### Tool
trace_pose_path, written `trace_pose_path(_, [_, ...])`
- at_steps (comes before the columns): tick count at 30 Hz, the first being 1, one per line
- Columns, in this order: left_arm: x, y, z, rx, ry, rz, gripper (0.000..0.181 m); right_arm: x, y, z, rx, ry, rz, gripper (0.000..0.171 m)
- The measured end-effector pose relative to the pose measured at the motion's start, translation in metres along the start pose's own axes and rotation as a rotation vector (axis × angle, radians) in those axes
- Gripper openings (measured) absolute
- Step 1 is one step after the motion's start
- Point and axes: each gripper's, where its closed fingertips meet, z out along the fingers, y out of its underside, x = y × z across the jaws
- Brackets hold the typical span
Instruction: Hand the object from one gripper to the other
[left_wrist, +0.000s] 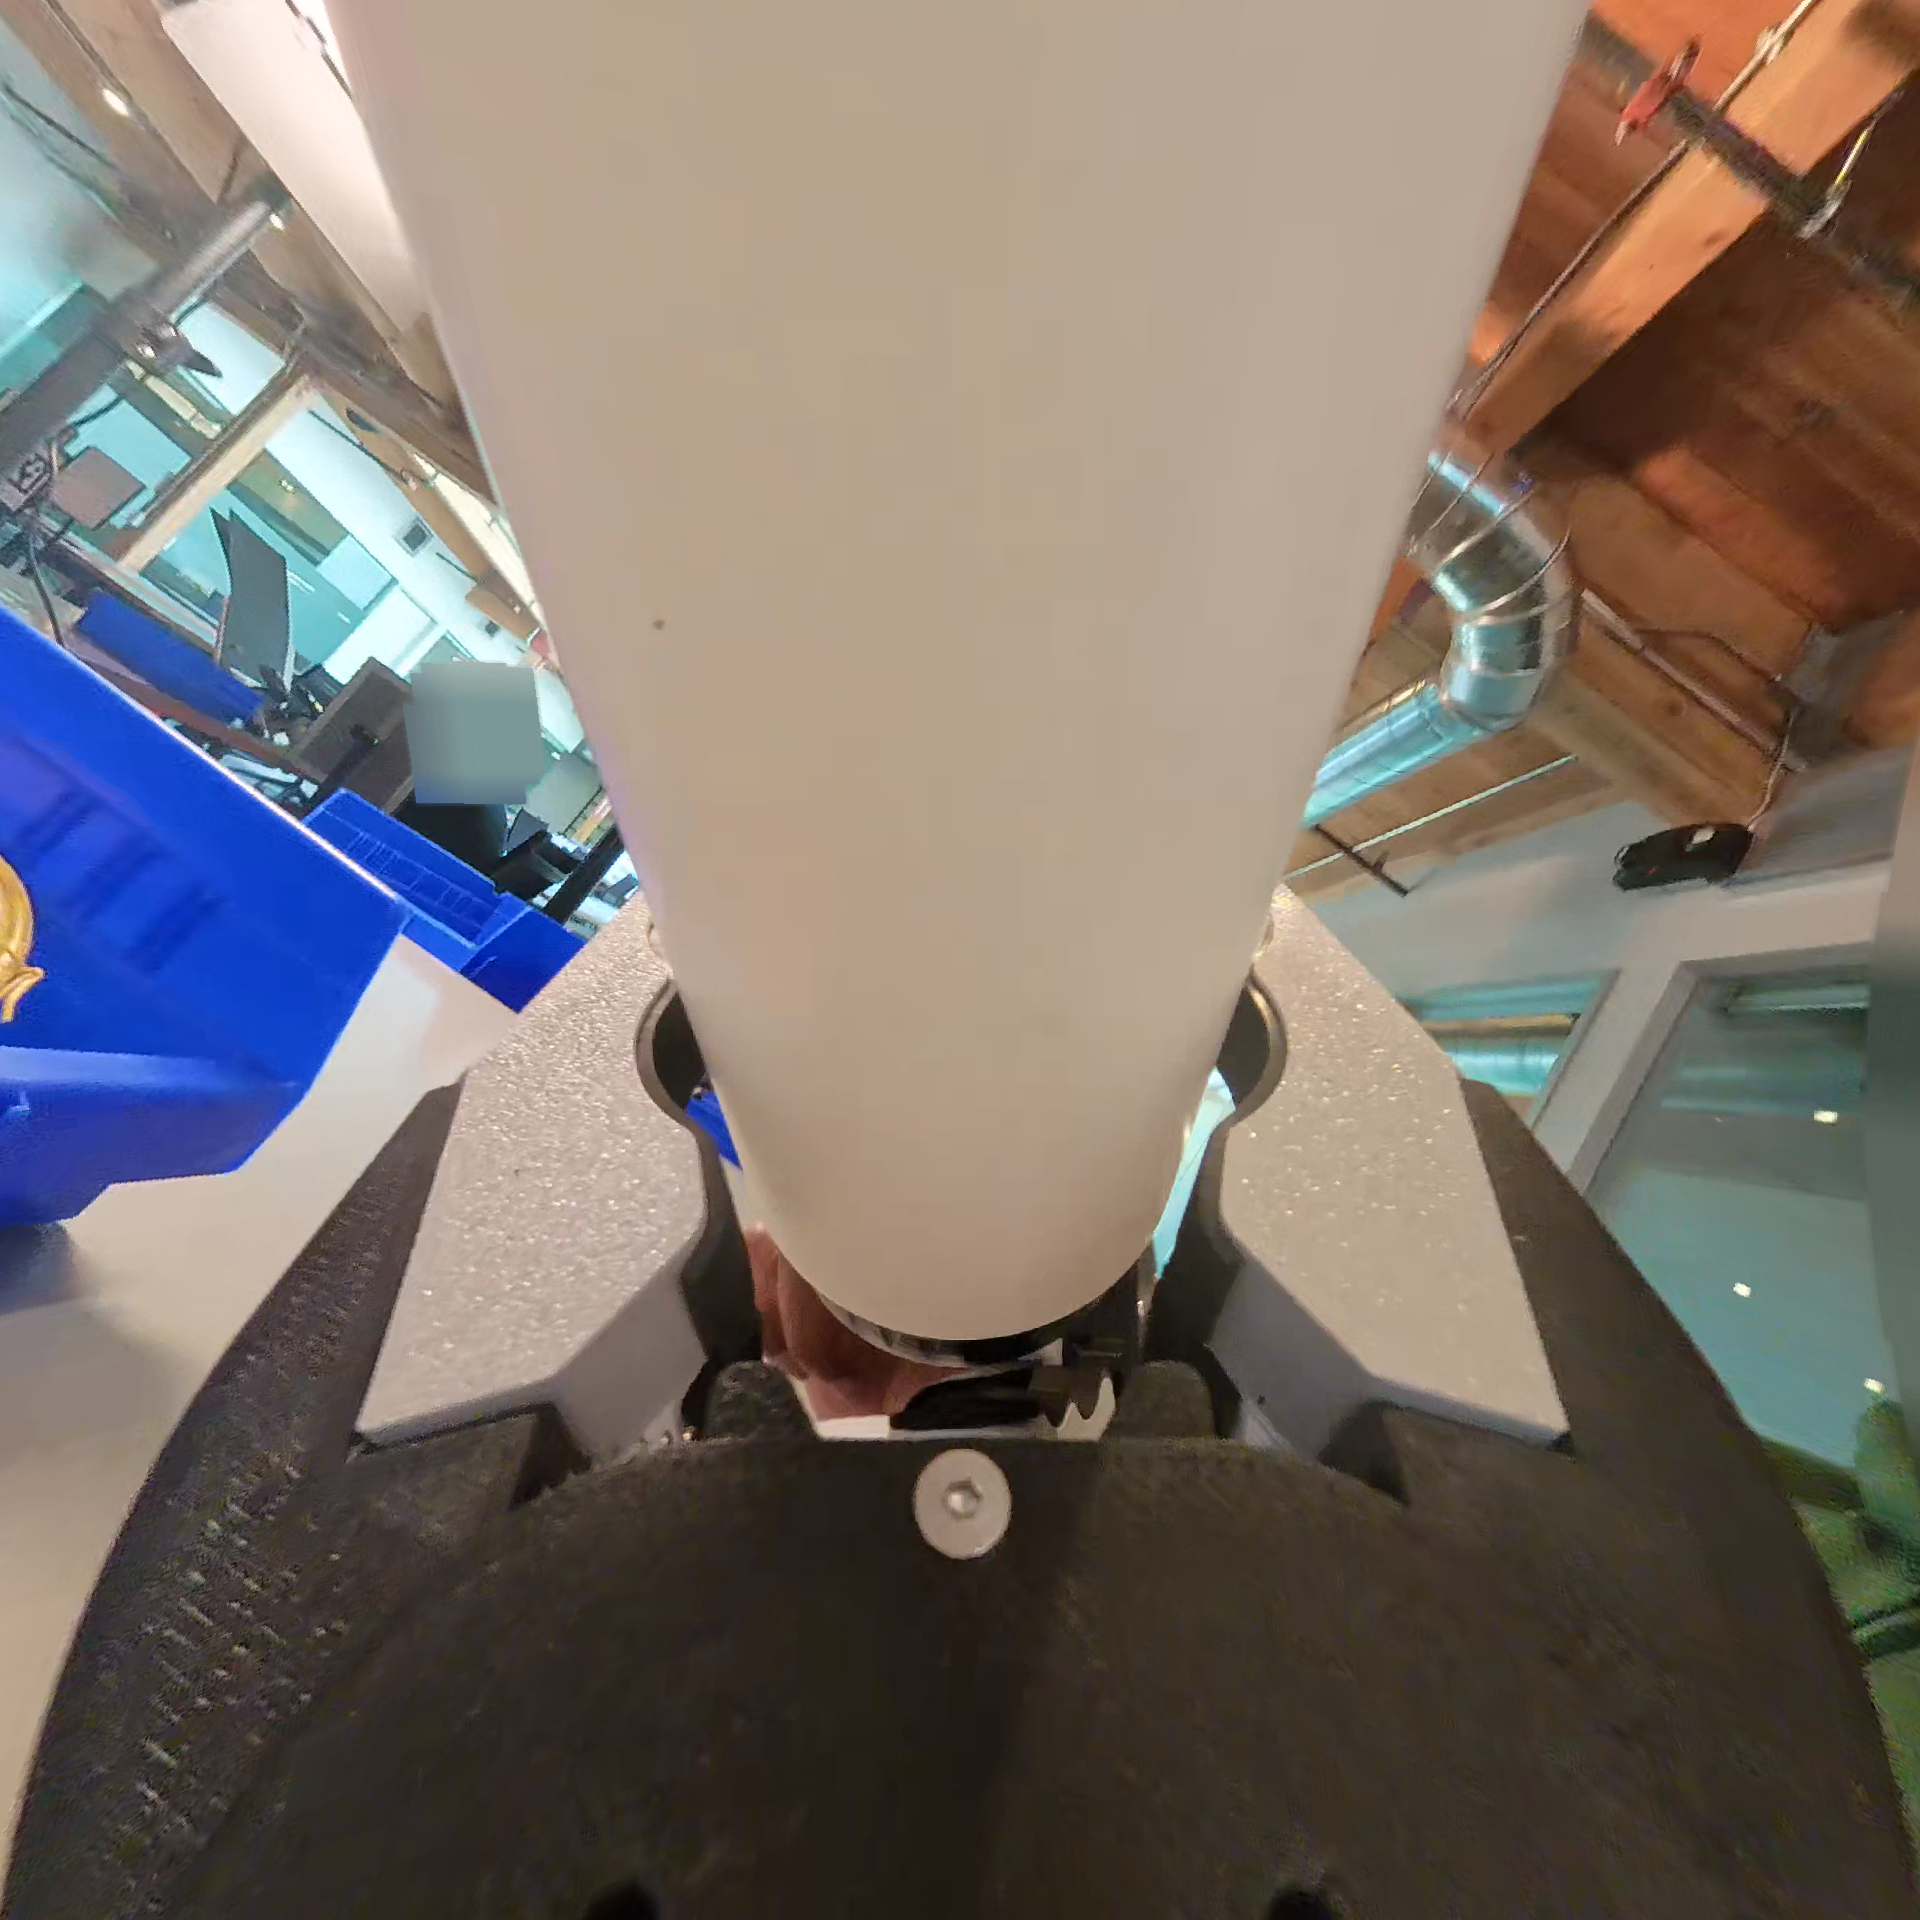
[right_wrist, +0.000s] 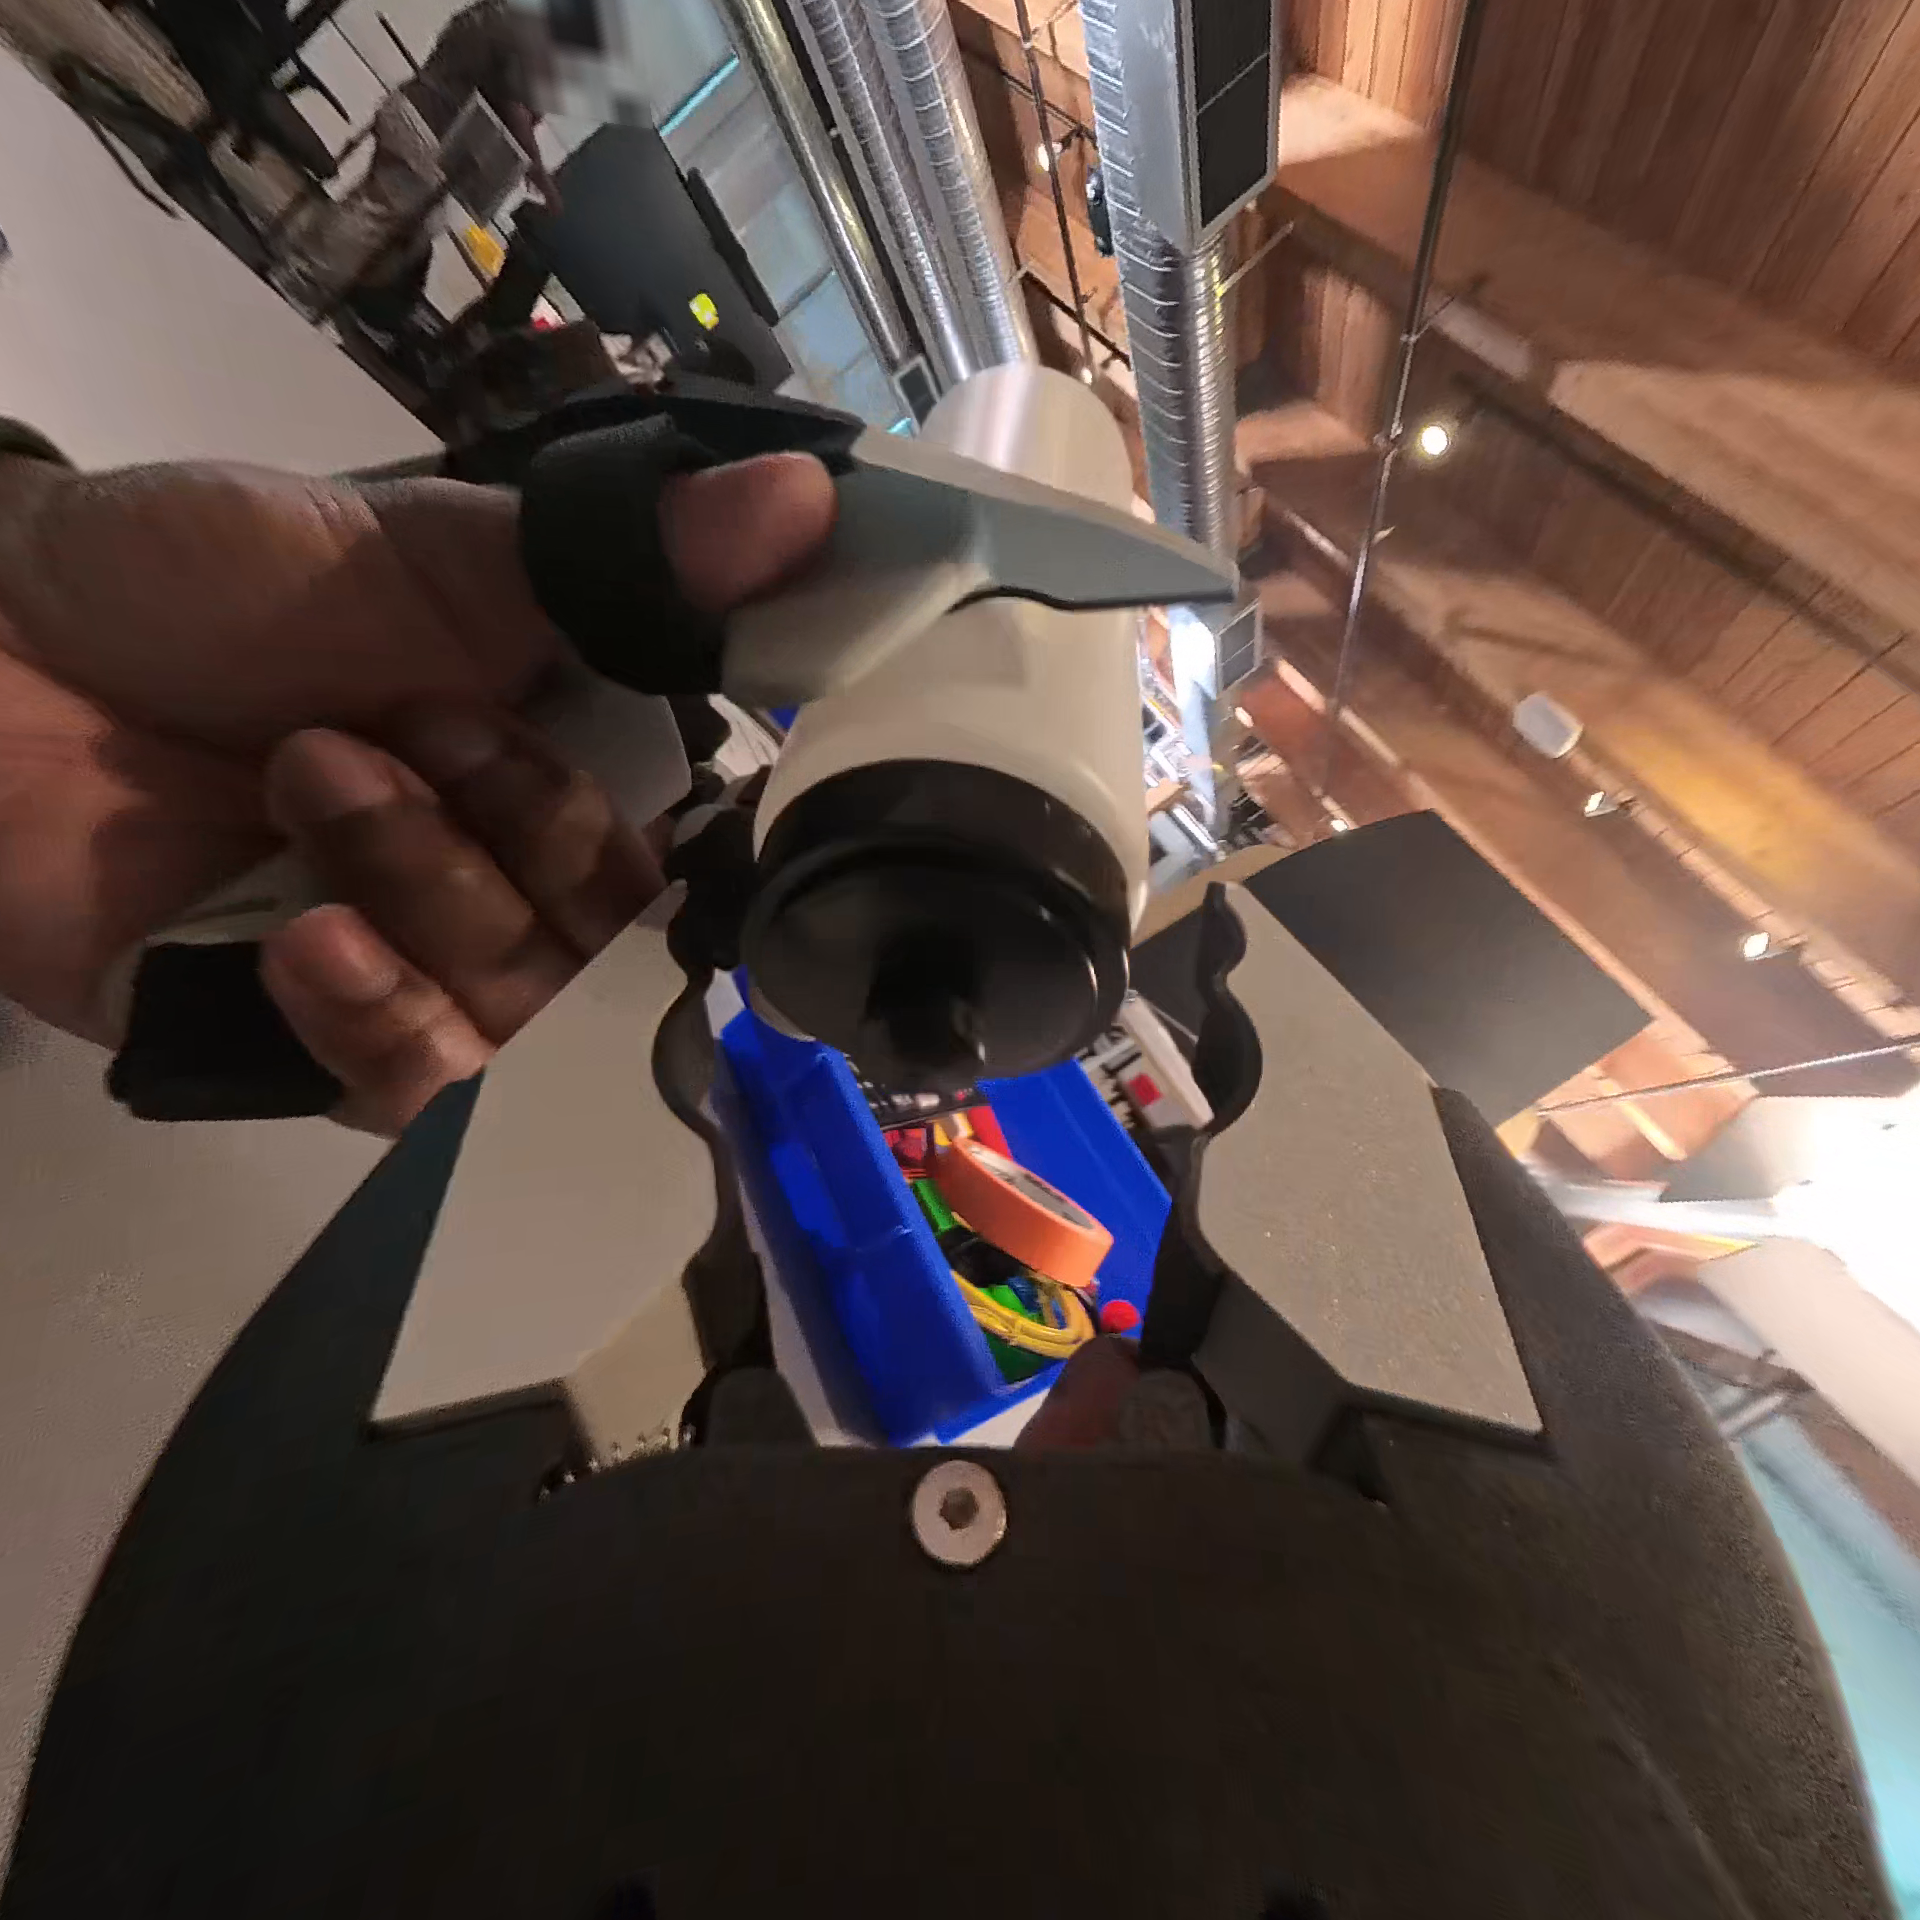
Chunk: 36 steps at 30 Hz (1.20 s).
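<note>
White bottle (left_wrist: 935, 644) clamped between fingers of left hand-held gripper (left_wrist: 961, 997), body running forward from it. Right hand-held gripper (right_wrist: 951, 997) spread apart just below bottle's black cap (right_wrist: 935, 966), not gripping. Person's hand (right_wrist: 312, 748) left of bottle. Blue bin (right_wrist: 883, 1247) with orange tape roll (right_wrist: 1023, 1210) beneath bottle.
</note>
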Motion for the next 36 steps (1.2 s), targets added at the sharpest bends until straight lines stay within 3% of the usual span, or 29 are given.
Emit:
trace_pose_path(4, [0.004, 0.032, 0.009, -0.15, 0.004, 0.046, 0.103, -0.002, 0.001, 0.0, -0.015, 0.024, -0.084, 0.096])
trace_pose_path(8, [0.008, 0.029, 0.01, -0.106, 0.046, -0.039, 0.102, 0.004, 0.004, 0.001, -0.037, 0.063, -0.102, 0.095])
trace_pose_path(15, [0.014, 0.035, 0.011, -0.138, 0.064, 0.0, 0.102, 0.009, -0.002, -0.004, -0.032, 0.105, -0.154, 0.094])
trace_pose_path(18, [0.011, 0.032, 0.009, -0.14, 0.023, 0.075, 0.102, 0.016, -0.008, -0.008, 0.003, 0.135, -0.161, 0.093])
trace_pose_path(20, [0.011, 0.022, 0.006, -0.118, -0.008, 0.155, 0.113, 0.023, -0.01, -0.012, 0.031, 0.133, -0.072, 0.093])
trace_pose_path(25, [0.01, -0.006, -0.007, -0.088, -0.154, 0.562, 0.114, 0.047, 0.003, -0.018, 0.062, 0.083, 0.228, 0.093])
trace_pose_path(30, [-0.006, -0.034, -0.032, -0.176, -0.432, 1.248, 0.114, 0.065, 0.012, -0.023, 0.107, 0.011, 0.539, 0.093])
trace_pose_path(33, [-0.033, -0.04, -0.05, -0.338, -0.611, 1.656, 0.113, 0.07, 0.014, -0.025, 0.134, -0.026, 0.663, 0.093])
trace_pose_path(36, [-0.061, -0.012, -0.054, -0.566, -0.601, 1.734, 0.115, 0.067, 0.012, -0.025, 0.141, -0.055, 0.692, 0.093])
